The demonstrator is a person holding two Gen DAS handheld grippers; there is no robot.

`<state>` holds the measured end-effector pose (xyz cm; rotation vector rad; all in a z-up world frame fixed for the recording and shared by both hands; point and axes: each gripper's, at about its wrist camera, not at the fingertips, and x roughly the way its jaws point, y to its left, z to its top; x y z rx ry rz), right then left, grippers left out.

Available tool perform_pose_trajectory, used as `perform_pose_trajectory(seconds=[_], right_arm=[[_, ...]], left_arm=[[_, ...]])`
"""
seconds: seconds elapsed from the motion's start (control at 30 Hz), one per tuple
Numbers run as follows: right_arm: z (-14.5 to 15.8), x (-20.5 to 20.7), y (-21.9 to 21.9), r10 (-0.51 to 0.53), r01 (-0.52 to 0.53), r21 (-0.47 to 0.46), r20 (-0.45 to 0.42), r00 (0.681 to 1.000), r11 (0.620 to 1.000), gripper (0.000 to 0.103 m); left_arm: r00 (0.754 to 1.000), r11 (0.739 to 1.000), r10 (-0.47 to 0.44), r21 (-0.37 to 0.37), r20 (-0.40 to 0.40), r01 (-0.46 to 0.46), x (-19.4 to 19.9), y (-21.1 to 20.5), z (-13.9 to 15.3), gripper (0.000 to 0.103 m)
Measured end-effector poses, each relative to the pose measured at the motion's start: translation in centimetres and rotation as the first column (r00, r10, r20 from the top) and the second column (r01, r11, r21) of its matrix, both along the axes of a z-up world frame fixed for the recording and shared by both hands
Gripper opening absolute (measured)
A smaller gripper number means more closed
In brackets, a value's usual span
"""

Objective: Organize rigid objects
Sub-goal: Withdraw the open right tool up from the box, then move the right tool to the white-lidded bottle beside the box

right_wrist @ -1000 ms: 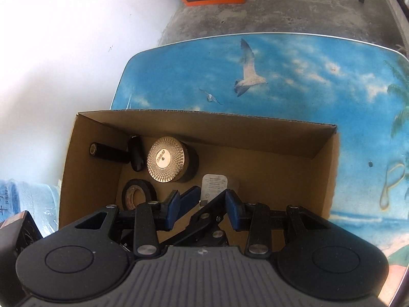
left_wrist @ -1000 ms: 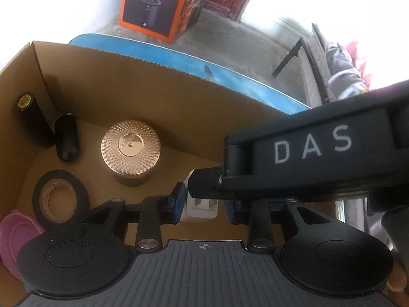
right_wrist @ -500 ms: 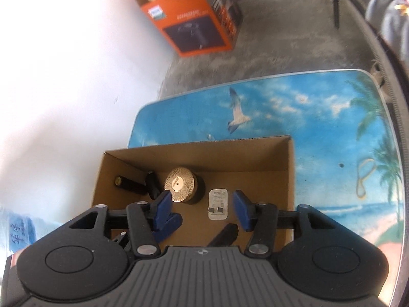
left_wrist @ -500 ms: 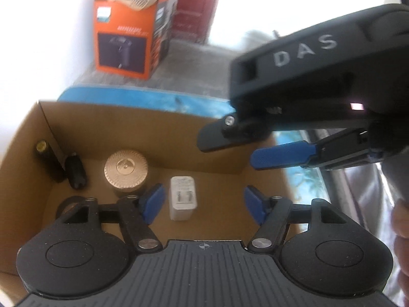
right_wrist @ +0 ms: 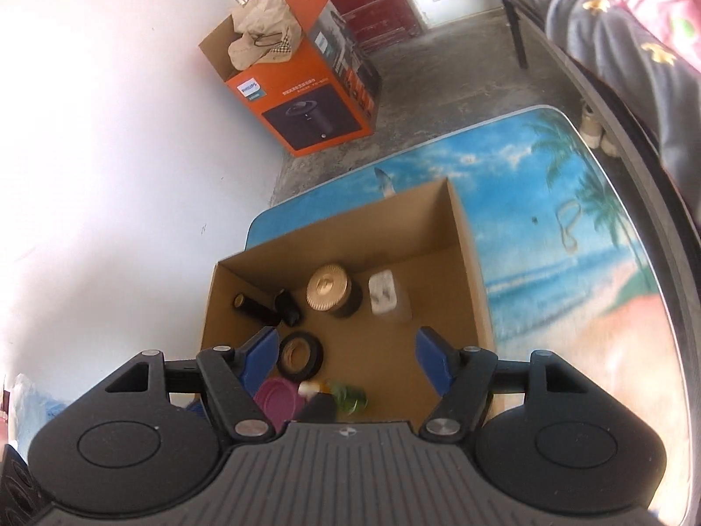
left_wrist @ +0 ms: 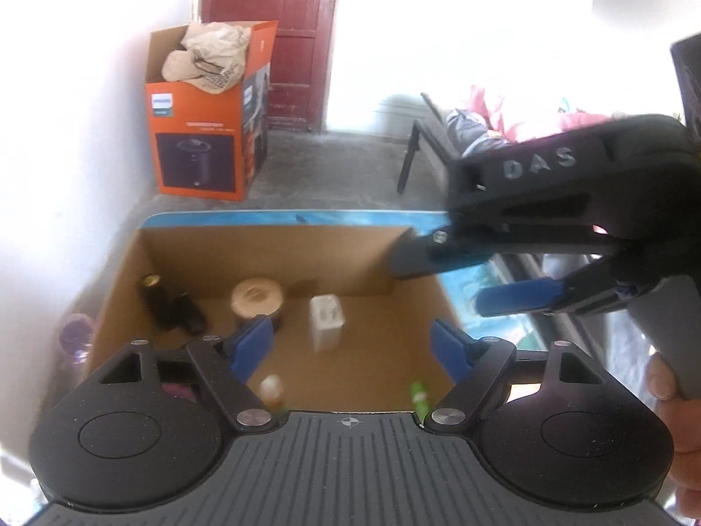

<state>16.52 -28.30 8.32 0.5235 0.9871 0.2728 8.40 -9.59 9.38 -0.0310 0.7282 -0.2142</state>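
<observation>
An open cardboard box (right_wrist: 471,263) stands on the sea-print table (right_wrist: 569,219). Inside it lie a white charger plug (right_wrist: 382,293), a gold-lidded jar (right_wrist: 326,287), two black cylinders (right_wrist: 263,307), a black tape roll (right_wrist: 300,353), a pink lid (right_wrist: 278,403) and a green bottle (right_wrist: 350,396). The plug (left_wrist: 326,322) and jar (left_wrist: 256,307) also show in the left wrist view. My left gripper (left_wrist: 350,346) is open and empty above the box. My right gripper (right_wrist: 346,350) is open and empty, higher over the box; it also shows in the left wrist view (left_wrist: 482,280).
An orange appliance carton (right_wrist: 306,83) holding a cloth stands on the concrete floor by the white wall. A dark red door (left_wrist: 267,35) is behind it. A bench with patterned fabric (right_wrist: 635,44) runs along the right. A rubber band (right_wrist: 567,223) lies on the table.
My left gripper let go of the white plug, opened and lifted out of the box. My right gripper also opened and rose away. The plug now lies on the box floor.
</observation>
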Motion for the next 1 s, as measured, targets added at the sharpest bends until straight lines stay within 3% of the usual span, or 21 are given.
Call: perform_pose_trajectory(seconds=[0.23,0.47,0.67,1.0], right_arm=[[-0.8,-3.4,2.5,0.005,-0.004,0.037,-0.028,1.000,0.999,0.072],[-2.4,-4.5,6.8,0.075,-0.070,0.082,-0.061,0.995,0.994,0.072],[-5.2,-4.0,10.6,0.142,-0.124,0.144,-0.120,0.983,0.982,0.072],[-10.1,-2.2,14.8,0.204,-0.169,0.178,-0.199,0.959,0.969,0.066]], left_arm=[[0.995,0.993,0.100,0.060,-0.019,-0.099,-2.5,4.0,-0.1,0.080],[0.973,0.970,0.211,0.139,-0.088,-0.198,-3.0,7.8,-2.1,0.080],[0.959,0.964,0.208,0.208,-0.190,-0.168,-2.7,9.4,-5.7,0.084],[0.941,0.966,0.210,0.203,-0.266,-0.158,-0.9,10.5,-10.2,0.076]])
